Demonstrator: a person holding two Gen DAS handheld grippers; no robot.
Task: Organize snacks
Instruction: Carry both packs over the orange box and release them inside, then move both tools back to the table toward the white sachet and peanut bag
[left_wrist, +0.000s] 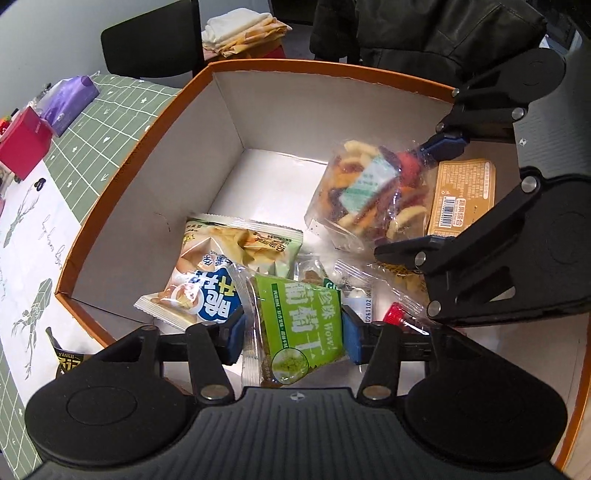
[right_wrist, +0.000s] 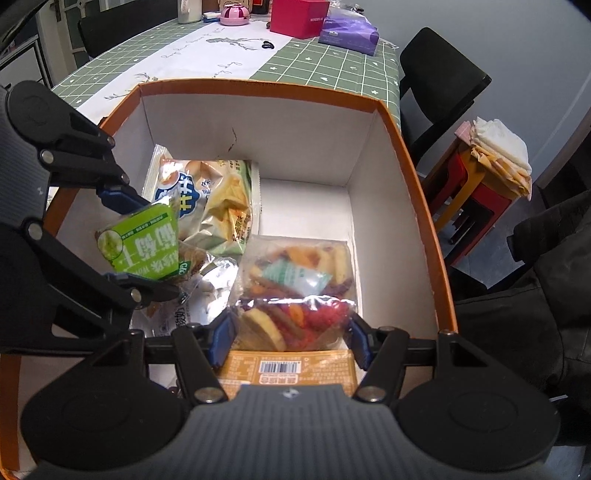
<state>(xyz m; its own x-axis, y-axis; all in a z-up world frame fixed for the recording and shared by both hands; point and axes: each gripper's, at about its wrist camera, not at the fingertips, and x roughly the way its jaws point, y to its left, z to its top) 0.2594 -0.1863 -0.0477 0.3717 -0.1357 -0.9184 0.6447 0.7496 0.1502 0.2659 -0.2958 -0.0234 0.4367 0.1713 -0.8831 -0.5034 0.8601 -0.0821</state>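
The left gripper (left_wrist: 293, 330) has its jaws partly apart with the green raisin packet (left_wrist: 299, 325) between the blue pads; whether the pads press on it I cannot tell, since a slim gap seems to show on each side in the left wrist view. The right gripper (right_wrist: 291, 338) is closed on the clear bag of mixed dried fruit (right_wrist: 295, 288), both pads meeting the bag's near end.

Both grippers reach down into the orange-rimmed cardboard box (left_wrist: 332, 72), whose inside is white. The green raisin packet runs lengthwise along the left gripper's fingers, its printed fruit picture nearest the camera and its far end pointing into the box; it is bright green with large white characters and a clear sealed edge. In the right wrist view it stands tilted, above the other packs.

The clear bag of mixed dried fruit lies with its long axis running away from the right gripper toward the far wall of the box. Yellow, red and dark pieces show through the film, along with a small pale green sachet. Just beside it, under its near end, lies a tan packet (right_wrist: 291, 369) with a barcode. A blue-and-white snack bag (left_wrist: 207, 291) and a pale green chip bag (left_wrist: 255, 243) lie against the box's other side.

The box sits on a green checked tablecloth (right_wrist: 332, 62).
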